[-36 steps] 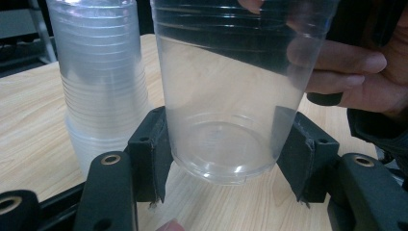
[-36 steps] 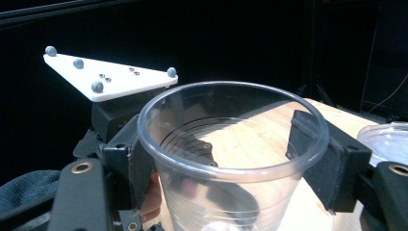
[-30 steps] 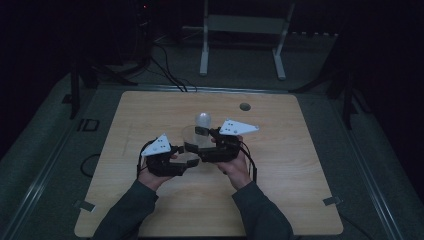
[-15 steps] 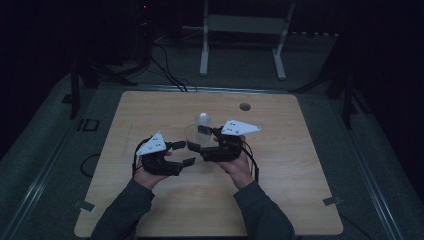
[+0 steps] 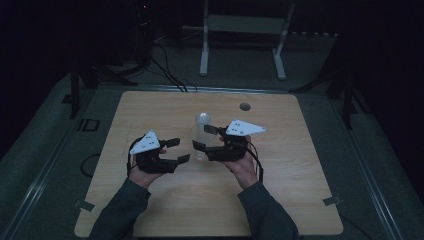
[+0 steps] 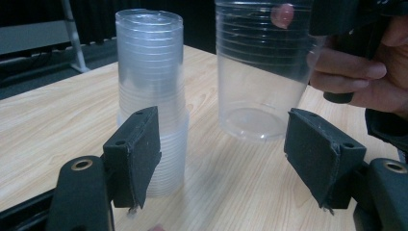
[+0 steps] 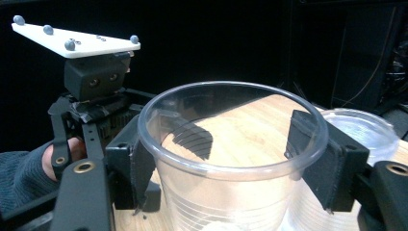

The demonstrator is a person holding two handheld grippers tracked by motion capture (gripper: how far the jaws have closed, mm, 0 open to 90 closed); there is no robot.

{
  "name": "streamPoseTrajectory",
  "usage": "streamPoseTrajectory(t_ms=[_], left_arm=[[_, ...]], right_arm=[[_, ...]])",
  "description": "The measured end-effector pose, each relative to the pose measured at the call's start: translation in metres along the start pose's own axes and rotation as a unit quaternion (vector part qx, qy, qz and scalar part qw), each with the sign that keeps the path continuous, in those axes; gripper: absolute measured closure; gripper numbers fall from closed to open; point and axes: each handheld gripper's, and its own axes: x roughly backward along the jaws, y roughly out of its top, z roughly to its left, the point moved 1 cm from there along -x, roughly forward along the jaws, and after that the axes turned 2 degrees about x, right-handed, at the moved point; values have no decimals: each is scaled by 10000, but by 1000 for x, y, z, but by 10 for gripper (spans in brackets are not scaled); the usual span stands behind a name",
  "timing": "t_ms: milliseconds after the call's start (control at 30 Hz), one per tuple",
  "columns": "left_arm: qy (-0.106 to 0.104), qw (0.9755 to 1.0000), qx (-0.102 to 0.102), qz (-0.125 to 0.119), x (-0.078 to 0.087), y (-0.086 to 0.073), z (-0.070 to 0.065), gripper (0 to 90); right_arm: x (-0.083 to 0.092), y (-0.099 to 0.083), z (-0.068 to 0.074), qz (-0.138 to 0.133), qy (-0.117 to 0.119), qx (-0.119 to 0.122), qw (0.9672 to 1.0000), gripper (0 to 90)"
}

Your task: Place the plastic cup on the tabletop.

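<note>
A single clear plastic cup (image 7: 226, 144) stands upright in my right gripper (image 7: 231, 168), whose pads press its wall just under the rim. Seen from above, that cup (image 5: 198, 152) sits mid-table in the right gripper (image 5: 202, 140). Right behind it stands an upside-down stack of clear cups (image 5: 202, 119). My left gripper (image 6: 228, 159) is open; its jaws have just been opening and nothing lies between them. The held cup (image 6: 260, 72) and the stack (image 6: 151, 96) stand just beyond its pads. From above, the left gripper (image 5: 181, 150) sits a little left of the cup.
The wooden table (image 5: 150, 110) has a small dark round hole (image 5: 244, 106) near its far edge. A white metal stand (image 5: 240, 25) and cables (image 5: 170, 70) lie on the floor behind the table. Bare wood lies to the left, the right and the front of the hands.
The left gripper, earlier close against the cup by the right gripper, has opened and drawn back a little to the left. The right gripper and its cup have stayed put.
</note>
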Motion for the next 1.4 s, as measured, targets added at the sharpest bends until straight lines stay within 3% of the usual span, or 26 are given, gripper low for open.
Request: streamPoseTrajectory(t_ms=[533, 1400], left_arm=[[159, 9998, 87, 26, 4, 0, 4, 303], [184, 9997, 136, 130, 0, -4, 6, 308]], right_arm=[[6, 0, 0, 116, -234, 219, 9994, 281], [26, -5, -12, 98, -517, 138, 9985, 280]])
